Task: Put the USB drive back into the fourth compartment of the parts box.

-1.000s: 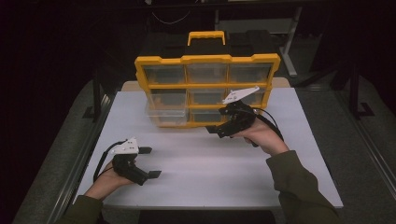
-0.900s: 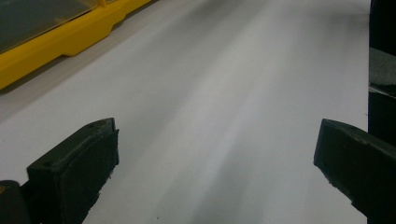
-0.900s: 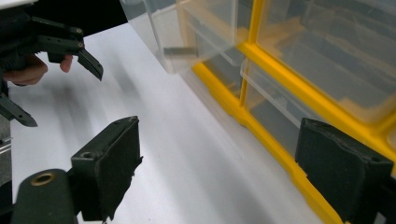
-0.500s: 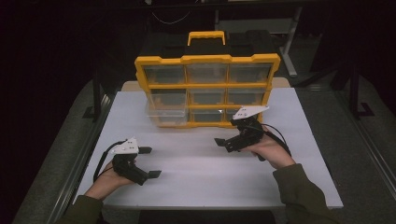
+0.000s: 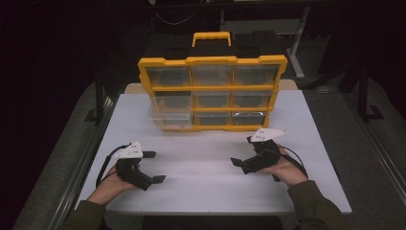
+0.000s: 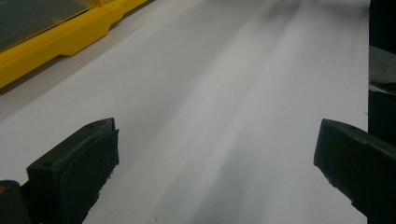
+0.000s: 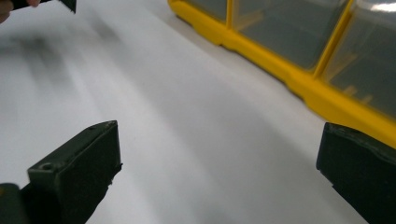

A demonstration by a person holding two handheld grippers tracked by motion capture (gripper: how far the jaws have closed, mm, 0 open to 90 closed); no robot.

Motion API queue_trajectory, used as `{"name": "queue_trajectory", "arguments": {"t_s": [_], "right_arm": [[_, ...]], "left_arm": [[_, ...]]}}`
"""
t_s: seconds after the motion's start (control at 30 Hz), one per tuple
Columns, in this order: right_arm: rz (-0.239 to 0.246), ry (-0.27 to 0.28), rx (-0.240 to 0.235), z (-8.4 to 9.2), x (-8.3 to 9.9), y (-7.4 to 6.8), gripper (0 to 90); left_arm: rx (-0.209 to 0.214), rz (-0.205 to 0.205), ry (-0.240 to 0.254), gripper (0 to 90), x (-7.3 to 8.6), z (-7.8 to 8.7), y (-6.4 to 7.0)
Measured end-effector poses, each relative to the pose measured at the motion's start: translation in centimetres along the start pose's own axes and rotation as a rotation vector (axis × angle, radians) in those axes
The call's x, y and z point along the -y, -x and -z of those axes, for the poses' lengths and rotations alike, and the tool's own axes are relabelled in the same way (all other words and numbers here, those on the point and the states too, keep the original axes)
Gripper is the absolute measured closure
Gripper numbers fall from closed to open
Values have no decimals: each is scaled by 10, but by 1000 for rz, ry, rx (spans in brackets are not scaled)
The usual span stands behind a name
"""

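Observation:
A yellow organiser case (image 5: 212, 88) with clear drawers and a yellow handle stands upright at the back middle of the white table (image 5: 210, 191). Its lower left drawer (image 5: 168, 118) sticks out a little. My left gripper (image 5: 155, 166) rests low on the near left of the table, open, with nothing between its jaws (image 6: 215, 154). My right gripper (image 5: 243, 151) is held near the table's front right, open and empty (image 7: 217, 168). In the right gripper view, the case's yellow bottom rail (image 7: 280, 60) runs across the upper right. A corner of the case (image 6: 56, 39) lies at the upper left of the left gripper view.
Bare white tabletop lies between the two grippers and in front of the case. Dark floor and metal frame rails (image 5: 98, 98) flank the table. A tip of the other gripper (image 7: 67, 4) peeks in at the top left of the right gripper view.
My right gripper has drawn back from the front of the case toward the near edge and dropped lower. The left gripper has stayed in place.

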State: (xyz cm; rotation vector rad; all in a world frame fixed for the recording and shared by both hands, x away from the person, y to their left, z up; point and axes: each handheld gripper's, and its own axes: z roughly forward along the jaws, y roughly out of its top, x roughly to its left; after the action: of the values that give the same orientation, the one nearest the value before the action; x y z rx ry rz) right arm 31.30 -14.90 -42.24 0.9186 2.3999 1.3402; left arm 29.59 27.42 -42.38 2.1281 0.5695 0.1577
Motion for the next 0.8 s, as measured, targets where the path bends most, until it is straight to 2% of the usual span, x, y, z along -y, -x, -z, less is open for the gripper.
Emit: {"name": "queue_trajectory", "arguments": {"t_s": [0.3,0.8], "right_arm": [[-13,-15,2,6,28,-1,0],[-46,3,9,25,50,3,0]], "left_arm": [[2,-4,4,0,0,0,0],[-5,-1,4,0,1,0,-1]]}}
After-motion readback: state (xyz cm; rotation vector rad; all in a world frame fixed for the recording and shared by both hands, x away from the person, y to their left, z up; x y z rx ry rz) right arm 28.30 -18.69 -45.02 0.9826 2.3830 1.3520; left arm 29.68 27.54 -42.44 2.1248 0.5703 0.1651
